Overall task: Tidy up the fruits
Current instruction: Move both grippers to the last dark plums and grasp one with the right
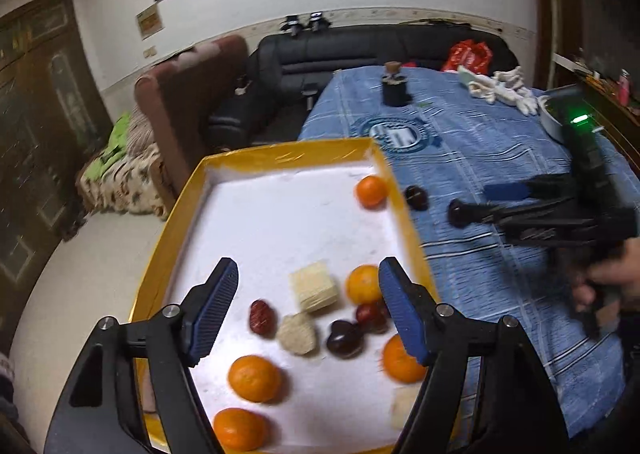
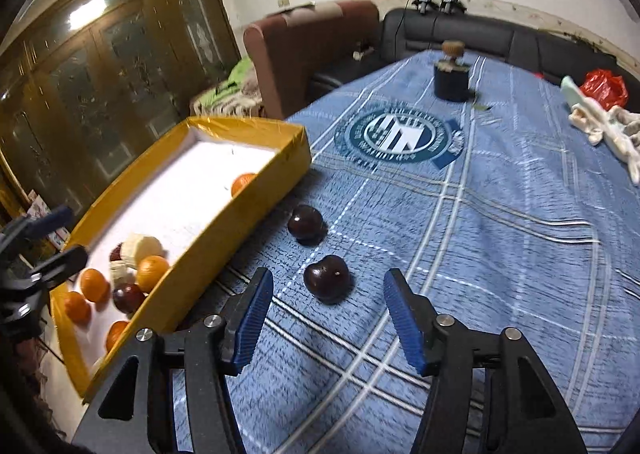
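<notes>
R gripper (image 2: 328, 322) sits low centre of the right-wrist view, jaws parted and empty, blue pads either side of a dark cherry (image 2: 326, 278) lying on the blue plaid tablecloth (image 2: 500, 254) just ahead of the tips, not touching it. A 2nd dark cherry (image 2: 306, 224) lies a bit further up-frame, near the wall of the yellow box (image 2: 224, 222). The box itself runs along the left of that view, white floor inside.

L gripper (image 1: 308, 310) is bottom centre of the left-wrist view, also spread apart w/ nothing gripped, hanging over the box. Below and between its pads: oranges (image 1: 254, 378), a red date (image 1: 262, 317), pale wafer-like blocks (image 1: 314, 286) and more dark cherries (image 1: 344, 338). One orange sits alone near the upper right corner of the box.

Step in hand, prob: R picks the nearer cherry off the cloth and moves it to the box. To do it well: centre the cherry btwn the pads before dropping, come down till the tips nearly meet the cloth, close gently as it's round, smooth and likely to squirt out or roll. Avoid snagging the cloth. Carry over the box wall w/ clearance and release low so it doesn't bounce. Keep L clear of the drop spot. The other cherry comes after
</notes>
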The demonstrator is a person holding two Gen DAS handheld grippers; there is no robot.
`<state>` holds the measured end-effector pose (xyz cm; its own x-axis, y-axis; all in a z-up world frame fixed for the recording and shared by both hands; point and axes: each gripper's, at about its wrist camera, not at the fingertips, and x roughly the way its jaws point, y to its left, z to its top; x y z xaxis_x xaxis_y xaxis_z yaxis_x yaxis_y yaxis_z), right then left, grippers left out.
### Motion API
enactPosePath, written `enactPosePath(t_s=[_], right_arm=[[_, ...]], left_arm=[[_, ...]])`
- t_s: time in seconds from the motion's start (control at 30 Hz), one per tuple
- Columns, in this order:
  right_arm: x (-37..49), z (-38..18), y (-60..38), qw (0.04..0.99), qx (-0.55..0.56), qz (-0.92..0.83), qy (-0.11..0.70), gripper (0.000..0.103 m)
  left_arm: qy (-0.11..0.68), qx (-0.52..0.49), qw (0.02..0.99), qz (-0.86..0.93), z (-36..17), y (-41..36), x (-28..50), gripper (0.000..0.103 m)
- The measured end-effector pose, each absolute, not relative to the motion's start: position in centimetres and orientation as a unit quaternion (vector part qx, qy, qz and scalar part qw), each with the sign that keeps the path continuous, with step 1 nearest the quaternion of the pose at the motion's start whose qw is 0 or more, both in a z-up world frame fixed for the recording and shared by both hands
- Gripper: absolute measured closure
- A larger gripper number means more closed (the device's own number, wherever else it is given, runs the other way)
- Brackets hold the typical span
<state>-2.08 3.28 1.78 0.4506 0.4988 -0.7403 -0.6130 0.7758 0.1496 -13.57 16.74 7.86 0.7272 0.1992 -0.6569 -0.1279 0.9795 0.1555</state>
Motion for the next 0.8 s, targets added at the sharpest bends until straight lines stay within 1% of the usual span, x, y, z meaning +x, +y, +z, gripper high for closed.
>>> enactPosePath(t_s=[0.07, 0.13, 0.17, 0.2, 0.23, 0.37, 0.47, 0.63, 0.8], right_arm=[[-1.8, 1.0, 4.4, 0.851, -0.087, 0.319, 0.407, 0.046], [-1.3, 0.1, 5.1, 0.85, -0.095, 0.313, 0.413, 0.055], [-1.1, -0.2, 5.4, 0.848, -0.097, 0.309, 0.419, 0.066], [-1.0, -0.7, 5.5, 0.848, -0.101, 0.304, 0.423, 0.073], [-1.1, -0.5, 5.4, 0.851, -0.106, 0.305, 0.414, 0.075], [0.0, 0.5, 2.6, 0.858, -0.064, 0.29, 0.419, 0.076], [1.5, 1.8, -1.2, 0.868, -0.002, 0.264, 0.422, 0.076], [3.1, 2.3, -5.7, 0.873, 0.062, 0.232, 0.425, 0.076], [3.9, 1.4, -6.8, 0.862, 0.092, 0.232, 0.441, 0.076]], left_arm=[[0.358, 0.052, 0.929, 0.076, 8.4, 16.1, -13.3, 0.03], [0.359, 0.054, 0.93, 0.064, 8.8, 15.5, -12.8, 0.03], [0.358, 0.055, 0.93, 0.06, 9.0, 15.3, -12.6, 0.03], [0.357, 0.054, 0.931, 0.056, 9.2, 15.1, -12.3, 0.03], [0.358, 0.053, 0.931, 0.049, 9.4, 14.8, -11.8, 0.03], [0.371, 0.055, 0.927, 0.006, 9.3, 13.0, -9.7, 0.03], [0.392, 0.067, 0.917, -0.026, 8.6, 10.8, -7.1, 0.03], [0.444, 0.091, 0.888, -0.079, 6.0, 7.7, -1.5, 0.032], [0.482, 0.132, 0.862, -0.088, 3.4, 7.3, 2.0, 0.034]])
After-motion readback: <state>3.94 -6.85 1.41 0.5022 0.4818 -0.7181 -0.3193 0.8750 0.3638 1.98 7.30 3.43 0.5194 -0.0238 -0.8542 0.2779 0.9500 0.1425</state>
